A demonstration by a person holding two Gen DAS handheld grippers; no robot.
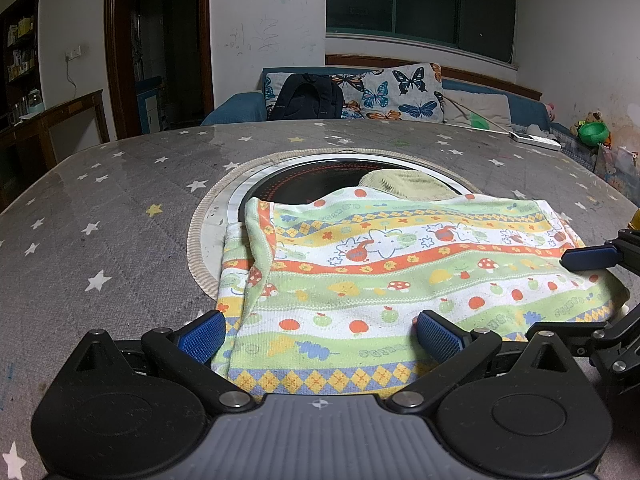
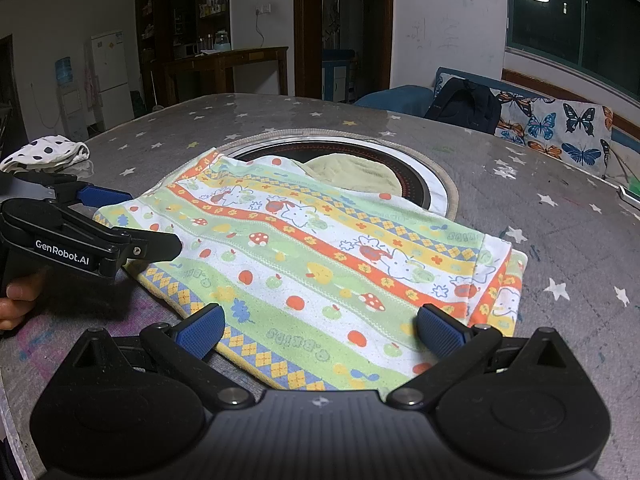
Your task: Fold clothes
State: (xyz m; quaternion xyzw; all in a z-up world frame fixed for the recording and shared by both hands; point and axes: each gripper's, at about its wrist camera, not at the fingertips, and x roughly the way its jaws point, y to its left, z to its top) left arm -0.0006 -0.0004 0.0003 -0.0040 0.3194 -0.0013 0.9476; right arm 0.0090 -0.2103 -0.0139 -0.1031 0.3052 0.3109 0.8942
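Note:
A patterned garment [image 1: 384, 280] in green, orange and yellow bands lies flat on the grey star-print table [image 1: 100, 200], partly over a round black hob. It also shows in the right wrist view [image 2: 320, 256], with one side folded over at its right end. My left gripper [image 1: 320, 334] is open and empty, fingers astride the garment's near edge. My right gripper [image 2: 320, 330] is open and empty over the near hem. The right gripper shows at the right edge of the left wrist view [image 1: 592, 258]; the left gripper shows at the left of the right wrist view [image 2: 132, 220].
A pale yellow-green cloth [image 1: 408, 186] lies in the round hob [image 1: 304, 176] behind the garment. A white polka-dot cloth [image 2: 44, 152] lies at the table's far left. A sofa with a black backpack [image 1: 308, 98] stands beyond the table. A remote [image 1: 534, 140] lies at the far right edge.

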